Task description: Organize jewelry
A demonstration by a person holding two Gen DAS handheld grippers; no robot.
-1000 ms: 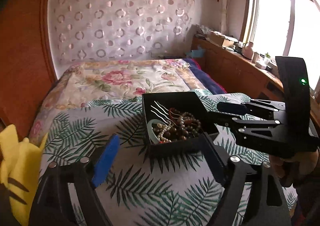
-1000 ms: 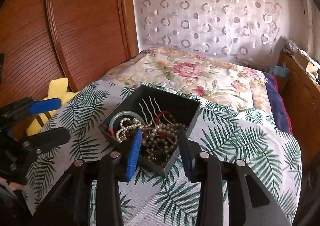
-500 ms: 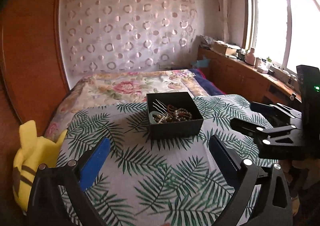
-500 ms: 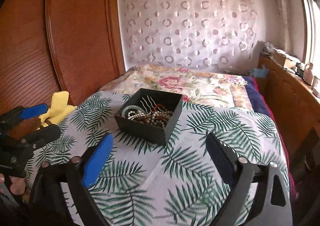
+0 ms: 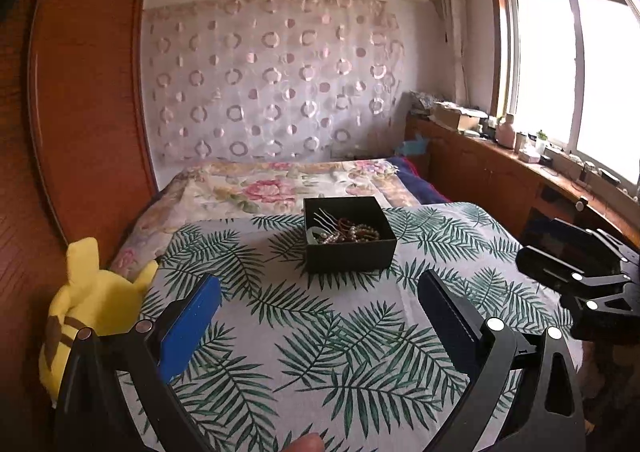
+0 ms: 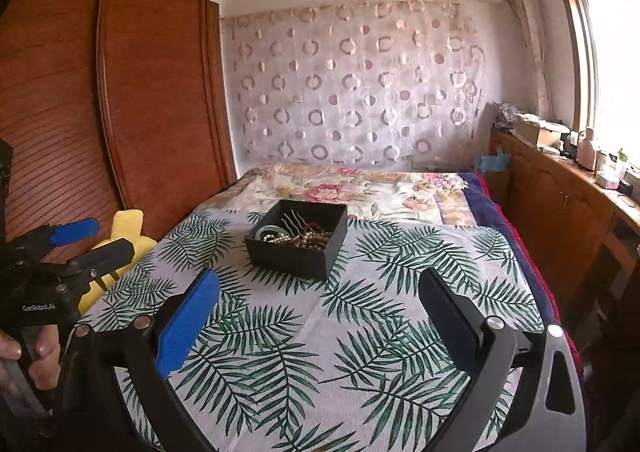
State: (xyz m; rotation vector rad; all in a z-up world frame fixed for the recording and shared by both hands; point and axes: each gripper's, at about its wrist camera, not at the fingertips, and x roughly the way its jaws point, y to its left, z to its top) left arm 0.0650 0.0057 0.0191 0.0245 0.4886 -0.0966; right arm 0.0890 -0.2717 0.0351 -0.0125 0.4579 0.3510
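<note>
Room: bedroom, bed (image 5: 328, 332) under a leaf-print cloth.
Box: black box (image 5: 349, 234) (image 6: 297, 238) ahead of both grippers, well apart, on the cloth.
Jewelry: beads (image 5: 350, 233) tangled inside the box.
Left gripper (image 5: 318, 312): jaws wide, nothing between them.
Right gripper (image 6: 318, 310): jaws wide, nothing between them.
Toy: yellow plush (image 5: 92, 304) left of the left gripper.

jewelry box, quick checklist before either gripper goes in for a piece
1. Black box upright and open-topped on the leaf-print cloth: ok.
2. Left gripper open and empty: ok.
3. Right gripper open and empty: ok.
4. Both grippers clear of the box, nothing between them and it: ok.
5. Jewelry easy to pick singly: not ok, the bead strands lie tangled together.
6. A place to sort pieces into: cannot tell, none shows in either view.
</note>
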